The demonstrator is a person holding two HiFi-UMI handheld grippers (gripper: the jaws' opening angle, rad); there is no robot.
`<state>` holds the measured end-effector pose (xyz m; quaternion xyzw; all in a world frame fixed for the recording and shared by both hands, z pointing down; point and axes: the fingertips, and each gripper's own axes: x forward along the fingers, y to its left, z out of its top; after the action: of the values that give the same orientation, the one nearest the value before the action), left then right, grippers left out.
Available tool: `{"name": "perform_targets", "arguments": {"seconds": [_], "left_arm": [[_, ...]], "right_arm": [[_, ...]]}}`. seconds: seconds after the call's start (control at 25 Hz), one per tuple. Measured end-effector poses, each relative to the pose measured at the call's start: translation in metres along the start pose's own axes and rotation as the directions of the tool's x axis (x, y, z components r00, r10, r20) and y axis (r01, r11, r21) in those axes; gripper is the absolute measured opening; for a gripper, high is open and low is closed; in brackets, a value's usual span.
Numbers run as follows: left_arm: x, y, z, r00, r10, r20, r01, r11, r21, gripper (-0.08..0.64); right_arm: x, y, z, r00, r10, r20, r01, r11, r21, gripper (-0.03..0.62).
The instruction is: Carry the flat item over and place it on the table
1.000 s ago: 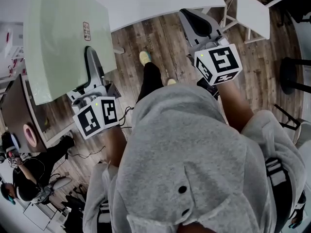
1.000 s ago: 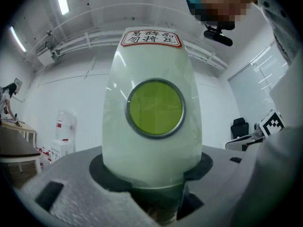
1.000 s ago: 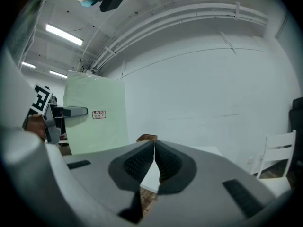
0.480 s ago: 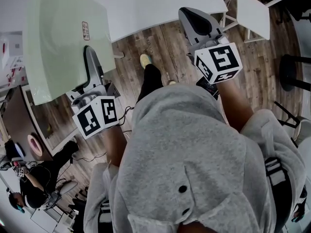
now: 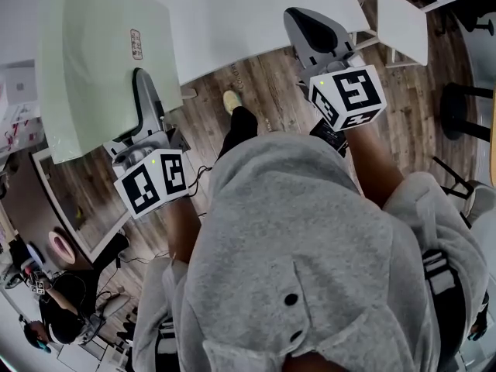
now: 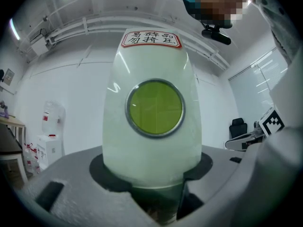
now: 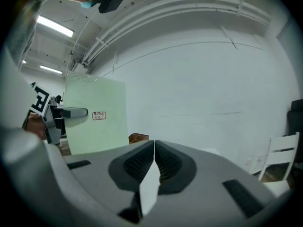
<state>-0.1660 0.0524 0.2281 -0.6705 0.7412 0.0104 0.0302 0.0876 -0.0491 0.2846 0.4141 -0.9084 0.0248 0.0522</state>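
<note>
Person in a grey hoodie (image 5: 310,246) is standing at the near side of the white table (image 5: 248,6), one shoe (image 5: 230,99) showing on the wood floor (image 5: 263,84) just short of the table's edge.

Left gripper (image 5: 141,80) is holding the pale green panel (image 5: 93,60). One dark jaw is lying across the panel's top face and the panel is running down between the pads, clamped. The panel is flat, with rounded corners and a small red-framed label (image 5: 137,44) near the edge facing the table. It is hanging at the table's left end, its far corner overlapping the tabletop in the head view. It is being carried, not resting on the table. How high above the table it sits cannot be told.

Right gripper (image 5: 308,28) is hovering at the table's near edge, right of the panel and well apart from it. Its jaws are pressed together with nothing between them.

A white chair (image 5: 403,14) is standing off the table's right end, with a black stool (image 5: 457,118) beyond it. Another person (image 5: 62,324) is sitting low on the floor, well away from the table's left end.
</note>
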Motion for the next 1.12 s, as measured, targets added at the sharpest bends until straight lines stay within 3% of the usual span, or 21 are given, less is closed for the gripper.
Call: {"name": "perform_targets", "arguments": {"seconds": [1.12], "left_arm": [[0.115, 0.091, -0.013, 0.996, -0.087, 0.003, 0.087, 0.995, -0.05, 0.278]], "right_arm": [[0.133, 0.033, 0.028, 0.997, -0.043, -0.059, 0.035, 0.991, -0.127, 0.026]]}}
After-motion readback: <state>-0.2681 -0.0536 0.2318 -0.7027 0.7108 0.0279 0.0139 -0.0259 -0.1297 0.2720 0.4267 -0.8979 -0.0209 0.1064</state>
